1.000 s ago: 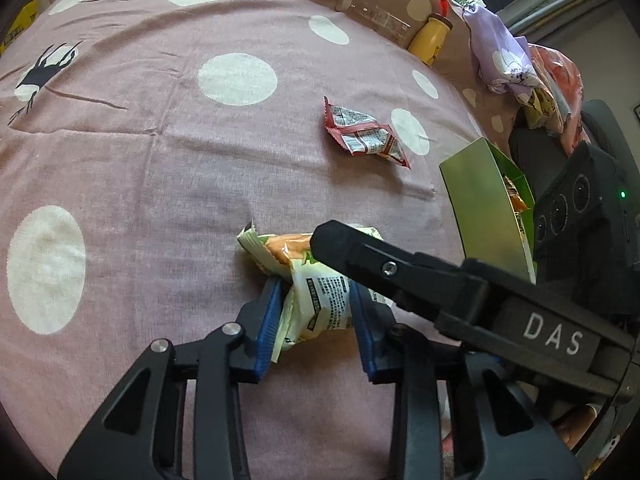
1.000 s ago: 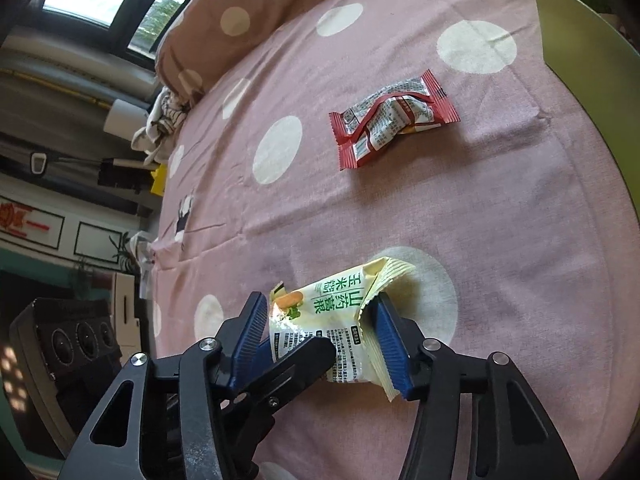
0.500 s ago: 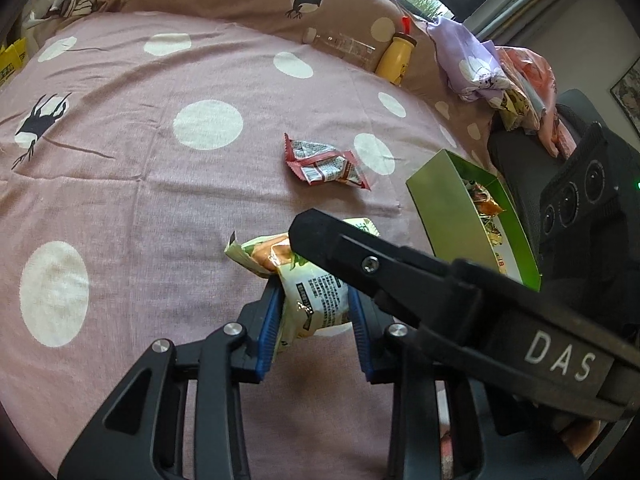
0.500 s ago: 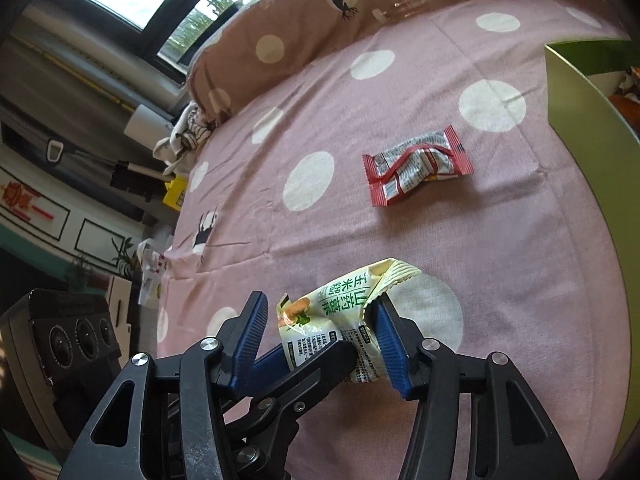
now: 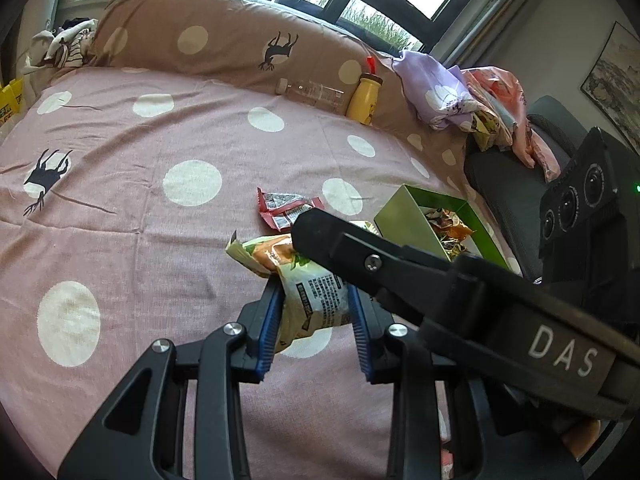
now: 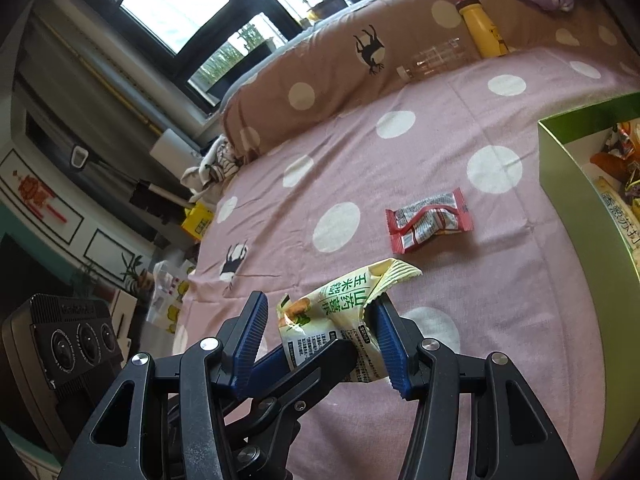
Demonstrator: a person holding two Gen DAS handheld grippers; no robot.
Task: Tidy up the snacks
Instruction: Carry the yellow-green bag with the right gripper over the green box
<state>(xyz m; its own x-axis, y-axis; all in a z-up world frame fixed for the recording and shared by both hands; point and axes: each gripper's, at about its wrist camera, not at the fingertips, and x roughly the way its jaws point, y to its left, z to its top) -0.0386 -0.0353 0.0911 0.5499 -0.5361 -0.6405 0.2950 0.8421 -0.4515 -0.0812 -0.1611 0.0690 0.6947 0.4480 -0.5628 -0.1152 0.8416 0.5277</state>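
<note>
Snack packet (image 5: 308, 292) sits pinched in the left gripper (image 5: 314, 322), raised off the bed just beside the green box (image 5: 404, 216) — carry it level. Right wrist view: right gripper (image 6: 320, 336) half-open, one pad touching the packet — release cleanly over the box.

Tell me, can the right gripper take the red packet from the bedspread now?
Probably not yet. Nothing blocks the red packet, but the right gripper has the yellow-green packet between its fingers, which the left gripper also grips. That packet should go into the green box first.
</note>
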